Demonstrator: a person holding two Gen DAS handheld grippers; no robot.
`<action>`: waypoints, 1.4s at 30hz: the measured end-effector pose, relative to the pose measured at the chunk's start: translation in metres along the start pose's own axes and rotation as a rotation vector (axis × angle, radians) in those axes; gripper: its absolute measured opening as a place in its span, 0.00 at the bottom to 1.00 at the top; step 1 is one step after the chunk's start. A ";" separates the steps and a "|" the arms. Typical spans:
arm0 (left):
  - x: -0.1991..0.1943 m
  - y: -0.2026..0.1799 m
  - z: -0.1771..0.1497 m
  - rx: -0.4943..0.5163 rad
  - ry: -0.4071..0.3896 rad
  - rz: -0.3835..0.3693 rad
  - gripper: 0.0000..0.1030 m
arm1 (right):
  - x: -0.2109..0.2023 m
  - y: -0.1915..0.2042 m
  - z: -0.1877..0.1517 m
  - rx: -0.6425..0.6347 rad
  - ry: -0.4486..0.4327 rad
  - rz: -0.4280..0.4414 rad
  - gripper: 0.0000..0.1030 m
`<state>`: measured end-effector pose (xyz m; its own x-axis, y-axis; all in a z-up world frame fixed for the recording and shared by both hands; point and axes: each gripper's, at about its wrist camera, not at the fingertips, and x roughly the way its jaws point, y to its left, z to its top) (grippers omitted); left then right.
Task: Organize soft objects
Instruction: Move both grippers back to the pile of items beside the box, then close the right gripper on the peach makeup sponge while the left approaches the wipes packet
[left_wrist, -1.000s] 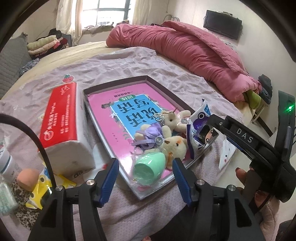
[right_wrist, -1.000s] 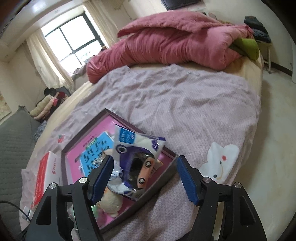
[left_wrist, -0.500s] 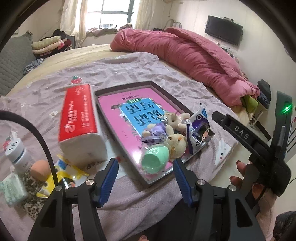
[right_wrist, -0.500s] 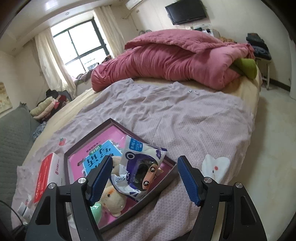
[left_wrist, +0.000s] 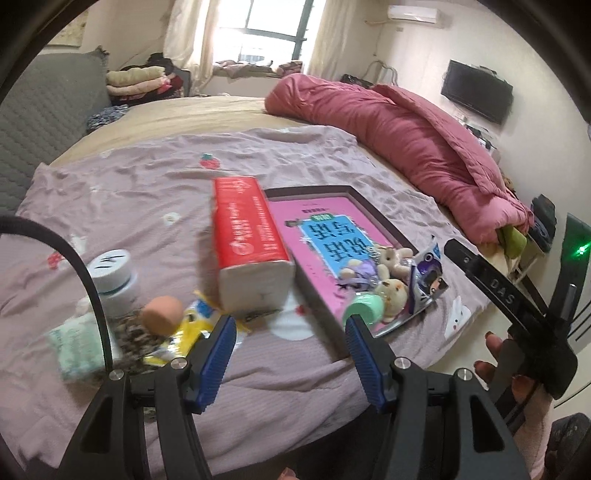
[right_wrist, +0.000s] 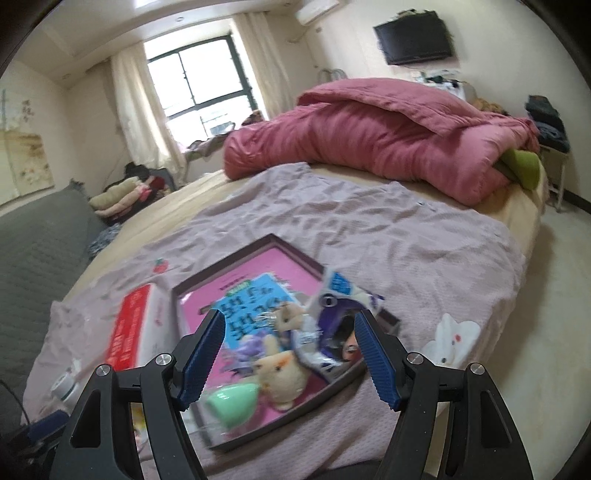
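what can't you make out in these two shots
- Left wrist view: pale green packet beside the white jar, blurred and crossed by the black cable.
- Right wrist view: snack bag print, smeared by blur and partly behind a finger.
- Right wrist view: white jar, only its top shows, cut off by the gripper body.

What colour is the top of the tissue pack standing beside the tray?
Red with white print, above white sides; the rectangular soft tissue pack shows best in the left wrist view.

Left claw (left_wrist: 290, 354) and right claw (right_wrist: 290, 354) both gape wide, empty.

black gripper (left_wrist: 290, 338) frames, blue ribbed pads, silver screws
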<state>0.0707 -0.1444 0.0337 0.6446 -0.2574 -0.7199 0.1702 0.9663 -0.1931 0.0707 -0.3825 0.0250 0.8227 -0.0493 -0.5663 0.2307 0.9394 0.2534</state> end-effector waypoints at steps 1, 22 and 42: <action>-0.003 0.003 -0.001 -0.003 -0.004 0.006 0.60 | -0.003 0.005 0.000 -0.011 0.000 0.015 0.71; -0.049 0.151 -0.029 -0.285 -0.046 0.166 0.66 | -0.044 0.143 -0.042 -0.398 0.035 0.296 0.72; 0.019 0.177 -0.035 -0.314 0.087 0.333 0.67 | -0.006 0.190 -0.080 -0.547 0.160 0.370 0.72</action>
<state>0.0865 0.0217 -0.0375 0.5585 0.0546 -0.8277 -0.2777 0.9525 -0.1246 0.0679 -0.1768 0.0142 0.7000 0.3200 -0.6384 -0.3822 0.9230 0.0436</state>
